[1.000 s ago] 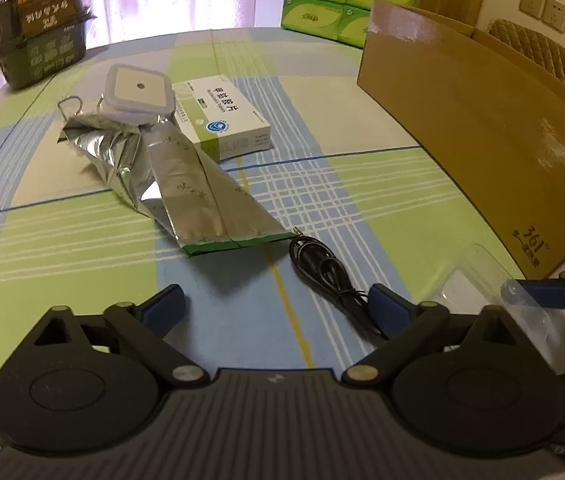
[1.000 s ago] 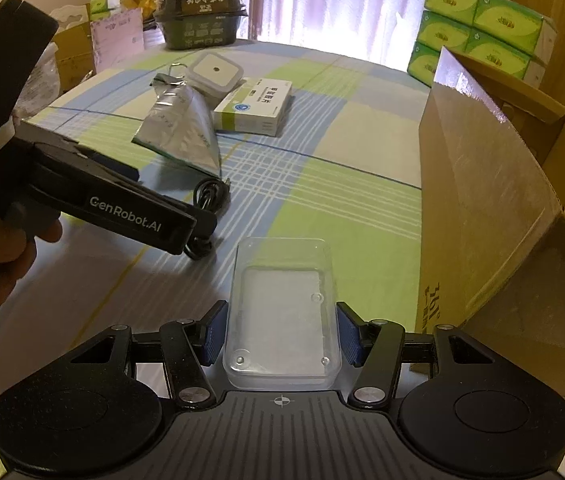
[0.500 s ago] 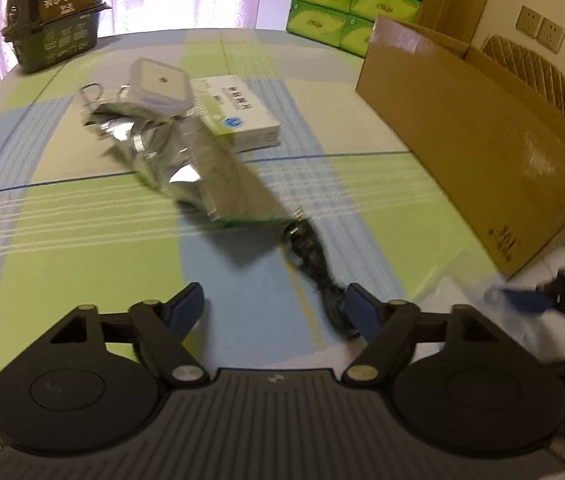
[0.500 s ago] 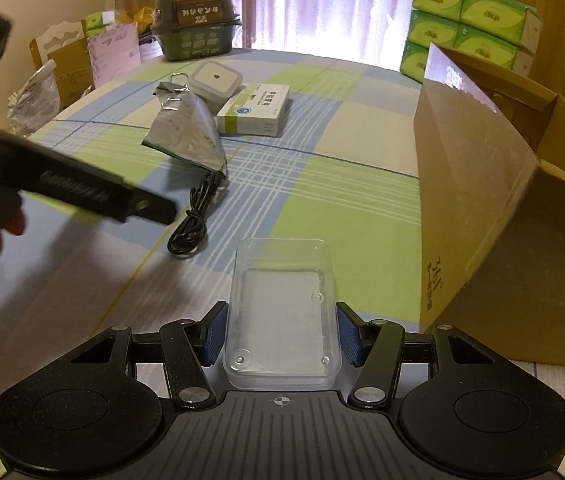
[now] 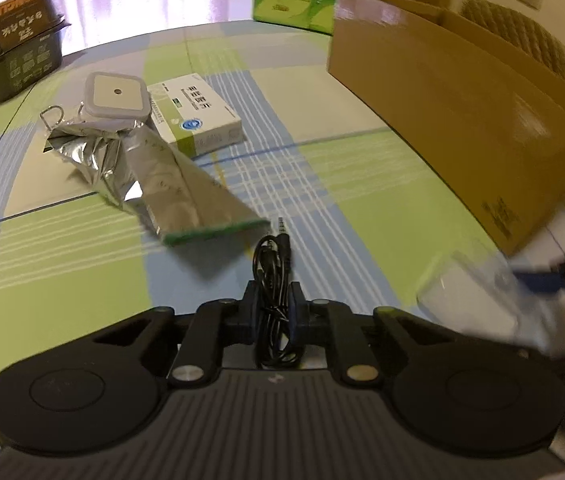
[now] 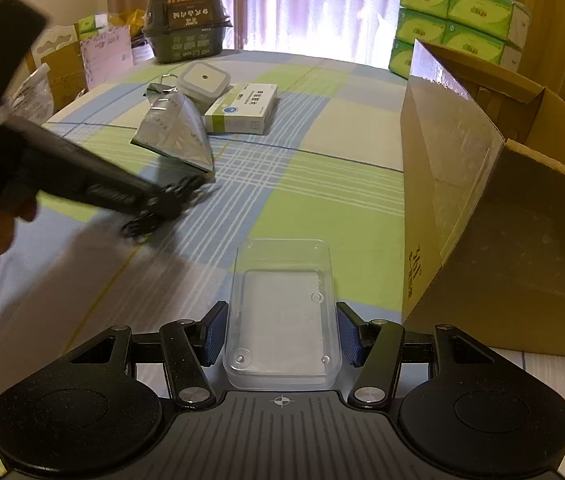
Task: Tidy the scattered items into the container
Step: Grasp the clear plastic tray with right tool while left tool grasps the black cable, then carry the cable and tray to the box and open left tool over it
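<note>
Left claw [image 5: 272,312] is clamped on the black cable [image 5: 272,264], just right of the foil pouch [image 5: 170,188]. Right claw [image 6: 281,334] grips the clear tray [image 6: 282,308] beside the box [image 6: 482,216].

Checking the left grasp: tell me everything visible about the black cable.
The cable is thin, black and glossy, bundled into a loose elongated coil, with a metal jack plug at its far end. The left gripper is shut on the coil's middle; loops stick out ahead of and behind the blue pads. The plug end points toward the foil pouch without touching it. The right wrist view shows it only as a blur.
</note>
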### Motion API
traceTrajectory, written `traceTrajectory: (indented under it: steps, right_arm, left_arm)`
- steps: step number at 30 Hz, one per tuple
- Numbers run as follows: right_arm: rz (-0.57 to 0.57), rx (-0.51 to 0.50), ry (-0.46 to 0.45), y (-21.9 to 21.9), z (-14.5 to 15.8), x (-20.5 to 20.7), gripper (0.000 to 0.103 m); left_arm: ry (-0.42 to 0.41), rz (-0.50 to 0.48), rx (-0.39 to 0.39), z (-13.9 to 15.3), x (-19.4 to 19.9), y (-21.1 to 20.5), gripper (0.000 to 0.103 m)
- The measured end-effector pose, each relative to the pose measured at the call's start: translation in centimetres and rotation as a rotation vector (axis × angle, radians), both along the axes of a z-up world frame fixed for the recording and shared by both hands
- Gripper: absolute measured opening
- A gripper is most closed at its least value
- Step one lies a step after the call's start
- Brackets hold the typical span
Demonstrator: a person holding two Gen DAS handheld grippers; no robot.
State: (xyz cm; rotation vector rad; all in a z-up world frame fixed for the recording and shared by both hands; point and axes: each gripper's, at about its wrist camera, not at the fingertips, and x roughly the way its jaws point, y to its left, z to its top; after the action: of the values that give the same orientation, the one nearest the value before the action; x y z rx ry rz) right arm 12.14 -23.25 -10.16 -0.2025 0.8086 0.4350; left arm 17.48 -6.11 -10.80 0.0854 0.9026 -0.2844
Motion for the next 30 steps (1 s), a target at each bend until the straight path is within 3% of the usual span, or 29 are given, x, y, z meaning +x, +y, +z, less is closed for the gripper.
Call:
traceTrajectory:
  steps: [8,13,16,18,20,30]
  right_arm:
    - [-0.005,0.008,0.0,-0.1,0.0,0.0,0.059]
    - [-0.007,0.01,0.001,-0.1,0.0,-0.1,0.059]
    - [-0.009,0.012,-0.001,-0.1,-0.1,-0.2,0.059]
    - [-0.009,0.014,-0.001,-0.1,-0.1,-0.2,0.059]
    - [-0.009,0.014,-0.001,-0.1,0.0,-0.2,0.059]
    - [-0.023,0.019,-0.037,-0.1,1.1,-0.8,0.059]
  left_arm:
    - [-0.008,-0.028,0.042,-0.1,-3.3,1.2,0.012]
    - [-0.019,-0.023,0.064,-0.2,-3.0,0.9,0.025]
    - [-0.022,-0.028,0.07,-0.2,-2.7,0.7,0.026]
    - [-0.013,-0.027,0.072,-0.2,-2.6,0.7,0.025]
    - [0.003,-0.033,0.053,-0.1,-2.6,0.8,0.011]
    - [-0.006,-0.041,0.037,1.2,-4.3,0.9,0.01]
